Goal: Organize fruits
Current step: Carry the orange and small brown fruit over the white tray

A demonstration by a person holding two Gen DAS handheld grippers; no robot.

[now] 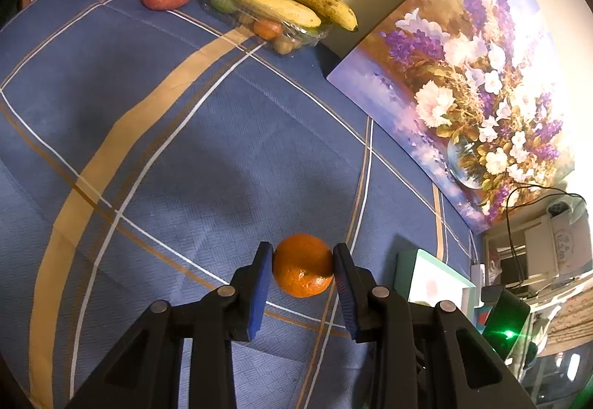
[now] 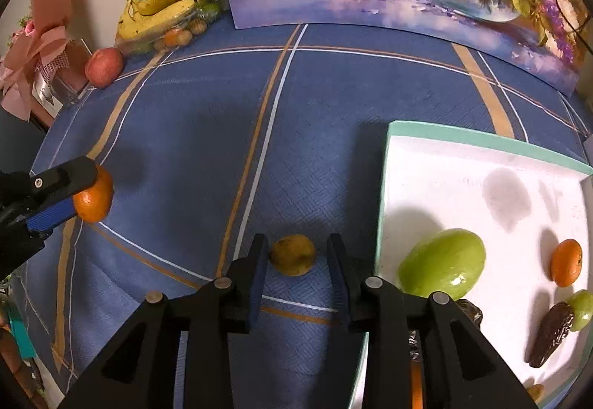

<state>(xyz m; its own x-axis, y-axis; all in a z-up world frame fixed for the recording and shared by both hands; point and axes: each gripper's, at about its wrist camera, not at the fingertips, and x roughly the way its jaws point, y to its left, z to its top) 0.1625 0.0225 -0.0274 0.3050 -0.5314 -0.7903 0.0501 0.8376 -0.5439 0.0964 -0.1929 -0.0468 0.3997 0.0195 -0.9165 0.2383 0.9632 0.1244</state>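
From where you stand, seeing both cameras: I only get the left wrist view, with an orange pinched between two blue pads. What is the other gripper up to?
Observer: The right gripper points down at a small yellow-brown fruit lying on the blue tablecloth. Its jaws have just been opening; the fruit sits between them, with a gap on each side.

Operator: I barely see a white box at my right edge. Anything in it?

Observer: Yes. The box holds a large green fruit, a small orange, a dark date-like piece and a smaller green fruit.

Operator: Is my orange visible from there?

Observer: Yes, the left gripper holds that orange at the far left of the right wrist view.
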